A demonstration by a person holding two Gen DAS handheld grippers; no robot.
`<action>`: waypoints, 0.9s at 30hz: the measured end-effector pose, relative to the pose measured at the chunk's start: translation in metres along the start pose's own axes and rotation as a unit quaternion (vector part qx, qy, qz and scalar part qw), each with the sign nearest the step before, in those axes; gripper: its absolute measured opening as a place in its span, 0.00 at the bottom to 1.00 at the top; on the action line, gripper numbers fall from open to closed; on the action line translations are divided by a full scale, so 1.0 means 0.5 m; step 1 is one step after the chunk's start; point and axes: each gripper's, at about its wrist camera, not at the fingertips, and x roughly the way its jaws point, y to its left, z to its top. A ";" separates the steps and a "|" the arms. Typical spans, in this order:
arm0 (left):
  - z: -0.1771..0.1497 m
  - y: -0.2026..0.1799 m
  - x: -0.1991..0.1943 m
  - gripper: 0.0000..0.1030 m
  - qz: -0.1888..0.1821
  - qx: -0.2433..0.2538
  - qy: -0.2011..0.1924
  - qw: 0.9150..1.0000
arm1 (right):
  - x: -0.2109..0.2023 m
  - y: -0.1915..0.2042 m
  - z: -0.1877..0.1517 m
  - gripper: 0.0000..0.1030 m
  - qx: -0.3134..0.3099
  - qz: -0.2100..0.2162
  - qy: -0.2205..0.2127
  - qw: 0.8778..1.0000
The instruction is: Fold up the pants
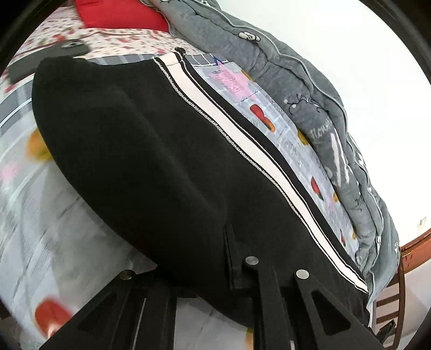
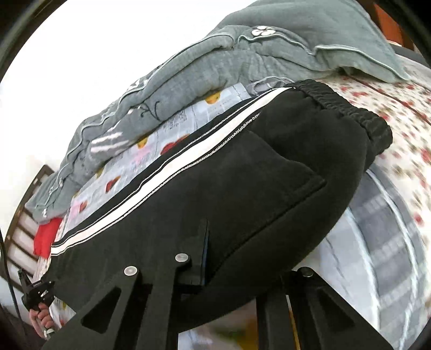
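Black pants (image 1: 134,148) with a white side stripe (image 1: 242,140) lie stretched along the bed. Their elastic waistband (image 2: 350,110) is at the far right in the right wrist view. My left gripper (image 1: 210,258) is shut on the near edge of the black cloth; one finger (image 1: 231,255) lies on top and the other is hidden under the fabric. My right gripper (image 2: 229,258) is shut on the pants (image 2: 242,188) near the hip, with one finger (image 2: 202,255) showing above the cloth. At the far left of that view a hand (image 2: 40,320) holds the left gripper (image 2: 27,285).
A grey quilt (image 1: 296,80) is bunched along the far side of the bed, also seen as the quilt (image 2: 188,70). The printed sheet (image 1: 40,215) covers the bed. A red pillow (image 1: 121,13) and a dark flat object (image 1: 72,48) lie beyond the pants. A slatted wooden frame (image 2: 18,228) stands at the end.
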 end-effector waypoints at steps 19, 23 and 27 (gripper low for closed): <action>-0.101 0.001 -0.158 0.56 0.088 0.047 -0.066 0.993 | -0.096 -0.152 -0.020 0.60 0.048 -0.046 -0.060 0.996; -0.101 -0.025 -0.170 0.59 0.086 0.058 -0.083 0.991 | -0.048 -0.210 0.023 0.68 0.120 -0.024 -0.056 0.991; -0.097 -0.043 -0.173 0.60 0.075 0.055 -0.098 0.991 | -0.029 -0.197 0.071 0.51 0.118 -0.051 -0.063 0.990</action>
